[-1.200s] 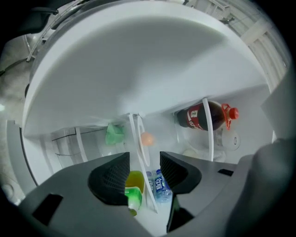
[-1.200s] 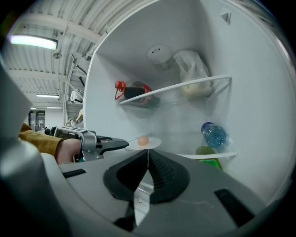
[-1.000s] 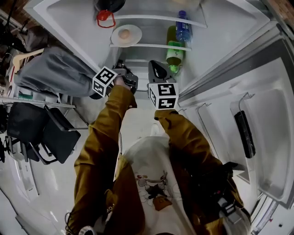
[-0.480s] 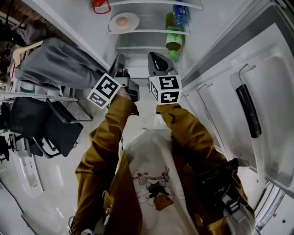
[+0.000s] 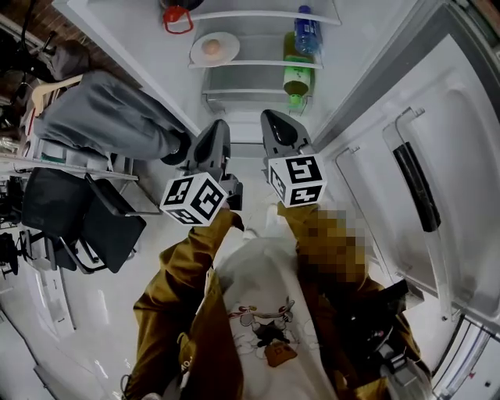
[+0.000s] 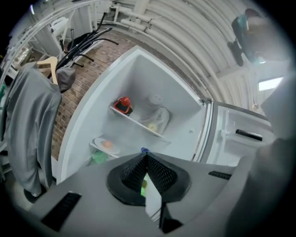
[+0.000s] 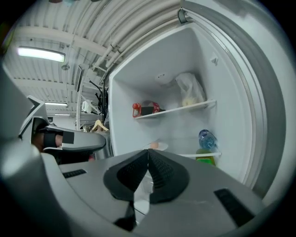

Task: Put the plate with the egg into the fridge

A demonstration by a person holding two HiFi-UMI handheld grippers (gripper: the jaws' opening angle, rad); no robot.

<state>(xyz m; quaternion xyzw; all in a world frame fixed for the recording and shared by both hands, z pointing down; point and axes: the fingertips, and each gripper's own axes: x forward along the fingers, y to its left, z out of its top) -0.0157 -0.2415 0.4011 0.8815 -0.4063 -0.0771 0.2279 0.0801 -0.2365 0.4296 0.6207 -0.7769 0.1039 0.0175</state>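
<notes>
- We take this for a workshop or lab, perhaps.
- We see a ribbed ceiling, bare pipes, a strip light.
- We see a brick wall beside the fridge.

My head view looks steeply down, from farther back, into the open fridge; both gripper views face its shelves front-on, nearer.

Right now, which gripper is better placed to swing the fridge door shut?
Probably the right gripper: it is nearer the open door; the left gripper is farther away. Both are shut, empty.
</notes>
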